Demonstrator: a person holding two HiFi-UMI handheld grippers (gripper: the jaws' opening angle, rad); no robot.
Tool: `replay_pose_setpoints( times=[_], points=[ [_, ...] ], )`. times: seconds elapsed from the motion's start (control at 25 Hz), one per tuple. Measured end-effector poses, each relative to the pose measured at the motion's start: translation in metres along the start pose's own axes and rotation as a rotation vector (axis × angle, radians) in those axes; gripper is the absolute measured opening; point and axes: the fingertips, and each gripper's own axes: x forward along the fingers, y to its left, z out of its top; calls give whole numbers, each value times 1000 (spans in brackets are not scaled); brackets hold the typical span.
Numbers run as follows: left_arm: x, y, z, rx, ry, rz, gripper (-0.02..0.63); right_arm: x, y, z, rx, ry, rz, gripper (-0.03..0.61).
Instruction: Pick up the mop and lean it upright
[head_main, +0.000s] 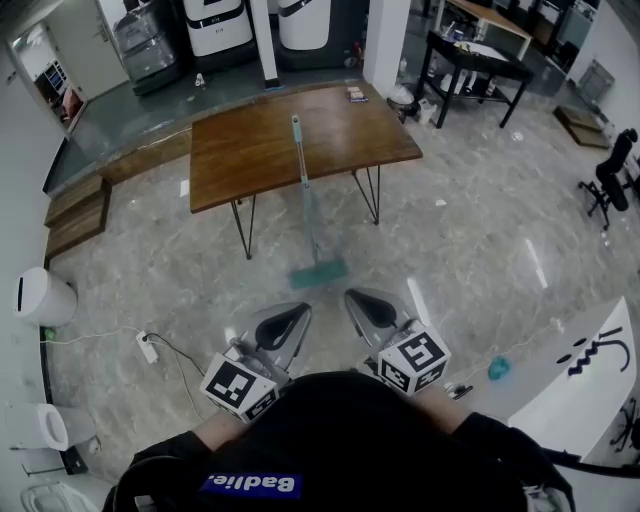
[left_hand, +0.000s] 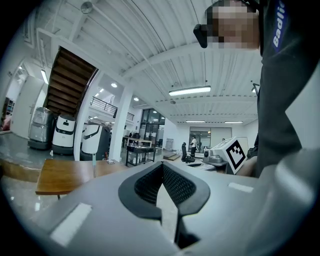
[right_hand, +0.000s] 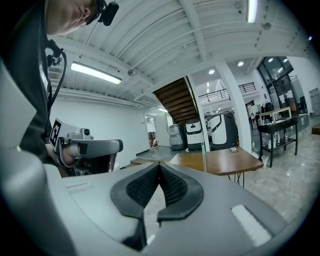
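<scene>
The mop stands leaning against the front edge of the wooden table, its teal head on the floor and its handle top above the tabletop. Its handle shows as a thin pole in the left gripper view and the right gripper view. My left gripper and right gripper hover side by side close to my body, well short of the mop head. Both are shut with nothing between the jaws. In their own views the left gripper and right gripper show tips meeting.
Marble floor surrounds the table. A power strip with cable lies at the left, a white bin further left. A black desk stands at the back right, an office chair at the far right, a white counter at my right.
</scene>
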Motion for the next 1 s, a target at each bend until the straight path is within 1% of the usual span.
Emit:
replay_pose_setpoints(
  times=[0.24, 0.6, 0.84, 1.0],
  points=[
    [23, -14, -3, -6, -16, 21, 20, -19, -21, 0, -4, 4, 10, 5],
    [43, -36, -9, -6, 1, 58, 20, -41, -41, -11, 12, 15, 37, 5],
    [48, -35, -7, -3, 4, 81, 20, -39, -49, -17, 30, 30, 54, 5],
    [47, -23, -7, -8, 0, 93, 20, -26, -51, -18, 28, 45, 62, 5]
  ],
)
